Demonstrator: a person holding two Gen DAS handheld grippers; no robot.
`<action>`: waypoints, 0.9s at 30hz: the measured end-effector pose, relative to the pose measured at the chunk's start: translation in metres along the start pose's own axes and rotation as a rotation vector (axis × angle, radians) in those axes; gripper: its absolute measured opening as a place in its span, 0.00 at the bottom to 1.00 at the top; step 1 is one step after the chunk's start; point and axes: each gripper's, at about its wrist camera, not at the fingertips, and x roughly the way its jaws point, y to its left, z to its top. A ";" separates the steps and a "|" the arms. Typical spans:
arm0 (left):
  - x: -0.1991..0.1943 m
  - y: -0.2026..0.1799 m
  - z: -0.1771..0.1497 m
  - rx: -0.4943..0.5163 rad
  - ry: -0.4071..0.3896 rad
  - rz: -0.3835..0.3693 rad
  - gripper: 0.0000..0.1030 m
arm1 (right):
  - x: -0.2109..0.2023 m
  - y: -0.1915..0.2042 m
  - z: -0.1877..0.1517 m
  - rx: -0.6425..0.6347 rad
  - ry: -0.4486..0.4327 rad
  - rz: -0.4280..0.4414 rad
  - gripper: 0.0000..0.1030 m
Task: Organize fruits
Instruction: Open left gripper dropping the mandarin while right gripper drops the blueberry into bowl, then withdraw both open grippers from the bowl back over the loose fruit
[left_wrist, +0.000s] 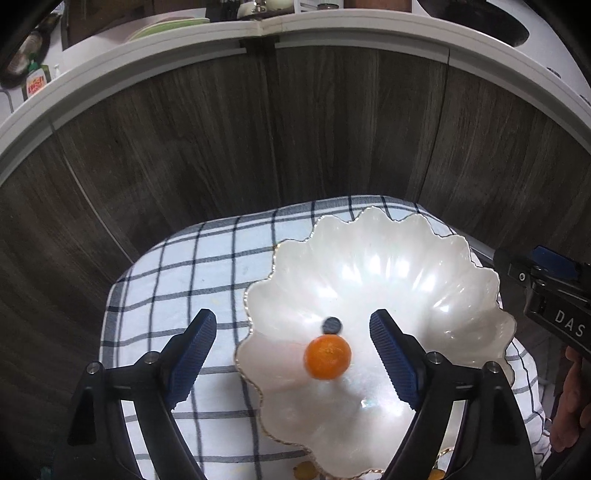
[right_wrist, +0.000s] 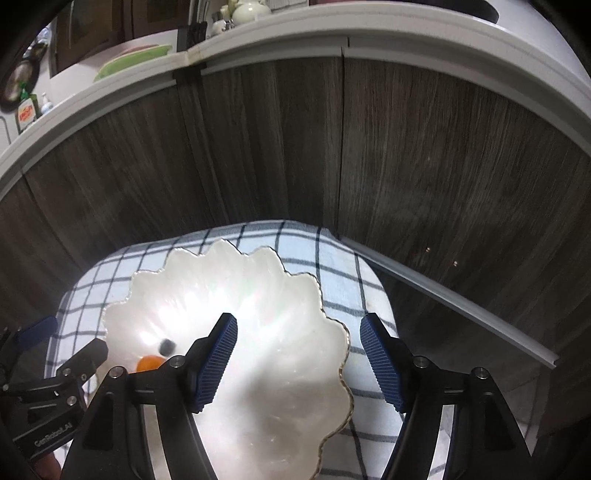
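Bowl: a pearly white, shell-shaped bowl (left_wrist: 388, 280) with a wavy gilt rim sits on the checked cloth; it fills most of the near ground in both wrist views.
Orange fruit: one small round orange fruit (left_wrist: 327, 356) lies inside the bowl, on its near-left part, touching nothing but the bowl.
Dark fruit: a small dark round thing (left_wrist: 331, 325) — blurred, perhaps a berry — lies just beyond the orange one, almost touching it.
Cloth: a white cloth with a dark blue check (left_wrist: 192, 273) covers the surface under the bowl and hangs over its far and left edges.
Left gripper: the left gripper (left_wrist: 293, 358) hangs above the bowl, its blue ribbed fingers (left_wrist: 190, 360) spread wide with the orange fruit in the gap below them, neither pad touching it — it has hold of nothing.
Right gripper: the right gripper (right_wrist: 299, 363) hovers over the bowl's right edge, fingers parted and empty; the left finger lies over the bowl, the right one over the cloth.
Hand: part of a person's hand (left_wrist: 570, 402) shows at the right edge of the left wrist view, behind the right gripper's black body.
Backdrop: dark wood-grain cabinet fronts (left_wrist: 295, 129) stand beyond the cloth, topped by a pale worktop (left_wrist: 332, 26) edge carrying a green plate and some crockery.
Near edge: bits of yellow-orange fruit (left_wrist: 304, 470) peek out below the bowl's near rim; I can't tell which kind.
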 end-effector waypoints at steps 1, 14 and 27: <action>-0.002 0.002 0.000 -0.005 0.000 0.001 0.83 | -0.003 0.001 0.000 0.000 -0.005 0.000 0.68; -0.025 0.011 -0.011 -0.004 0.001 0.032 0.83 | -0.034 0.016 -0.007 -0.028 -0.058 0.018 0.68; -0.046 0.012 -0.028 0.012 -0.015 0.042 0.83 | -0.057 0.019 -0.023 -0.019 -0.073 0.032 0.68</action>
